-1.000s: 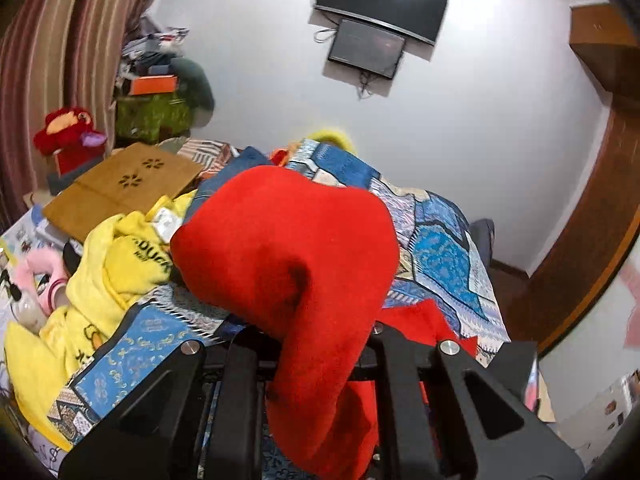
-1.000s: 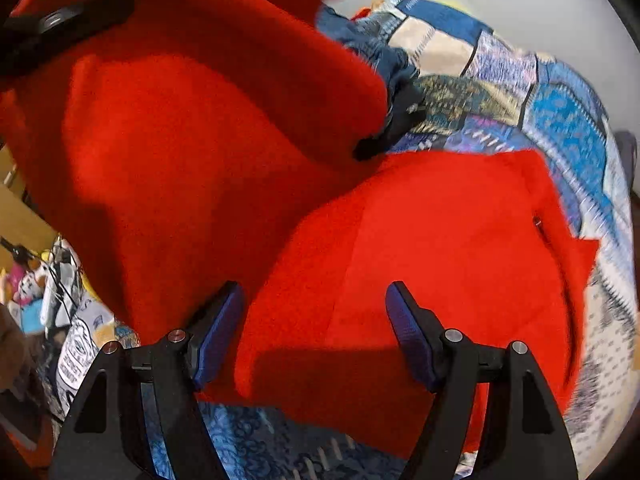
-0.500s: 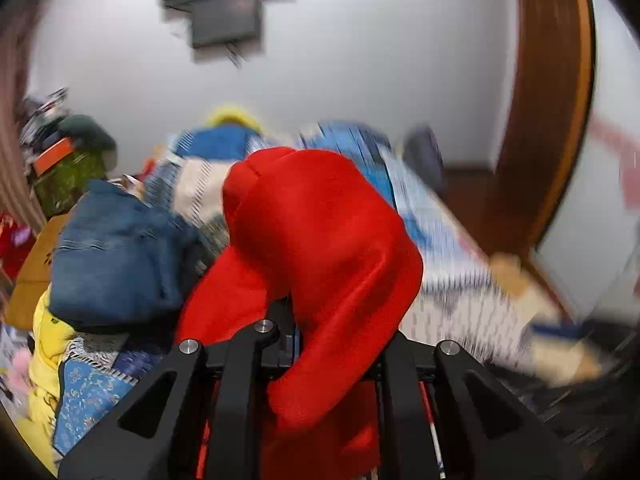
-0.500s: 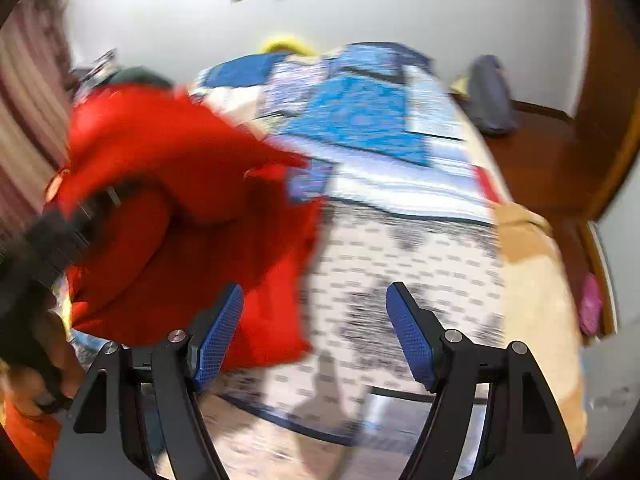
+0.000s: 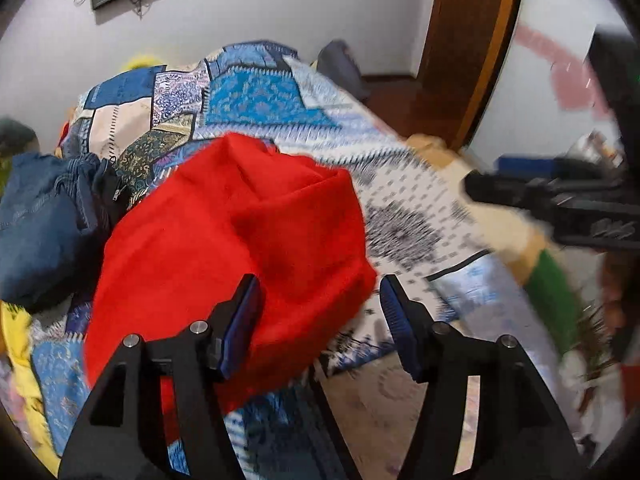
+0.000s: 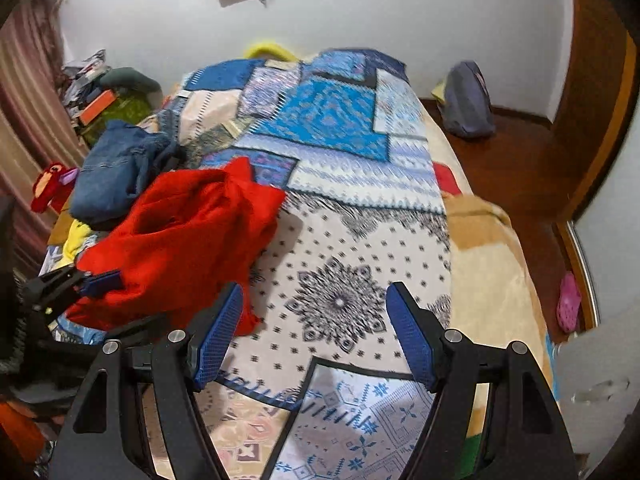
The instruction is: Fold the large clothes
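Left wrist view: your left gripper has jaws opening, pads clear of the bundled red fleece garment, which lies heaped on the patchwork blue-and-white bedspread beside crumpled blue denim jeans, apparently set aside with that pile. Right wrist view: your right gripper is spread and empty over bare bedspread, likely cleared for folding.
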`<control>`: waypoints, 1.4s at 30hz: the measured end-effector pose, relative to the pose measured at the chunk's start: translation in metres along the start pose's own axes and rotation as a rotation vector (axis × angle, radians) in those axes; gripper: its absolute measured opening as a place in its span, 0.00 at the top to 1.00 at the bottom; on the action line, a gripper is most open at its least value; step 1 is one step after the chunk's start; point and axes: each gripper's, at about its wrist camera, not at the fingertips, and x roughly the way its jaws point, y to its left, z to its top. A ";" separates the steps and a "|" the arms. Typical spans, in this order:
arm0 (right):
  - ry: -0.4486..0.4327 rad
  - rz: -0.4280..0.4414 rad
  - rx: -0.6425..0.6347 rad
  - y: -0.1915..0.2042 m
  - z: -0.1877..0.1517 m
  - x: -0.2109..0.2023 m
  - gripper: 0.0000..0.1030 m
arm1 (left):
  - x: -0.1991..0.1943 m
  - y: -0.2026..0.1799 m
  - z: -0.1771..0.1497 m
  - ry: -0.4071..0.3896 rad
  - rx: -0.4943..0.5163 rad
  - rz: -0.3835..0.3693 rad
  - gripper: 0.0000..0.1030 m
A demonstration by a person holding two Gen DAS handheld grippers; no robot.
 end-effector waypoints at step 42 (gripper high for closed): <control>0.022 -0.166 -0.093 0.022 -0.006 0.036 0.29 | -0.016 0.117 -0.072 0.024 -0.251 0.180 0.30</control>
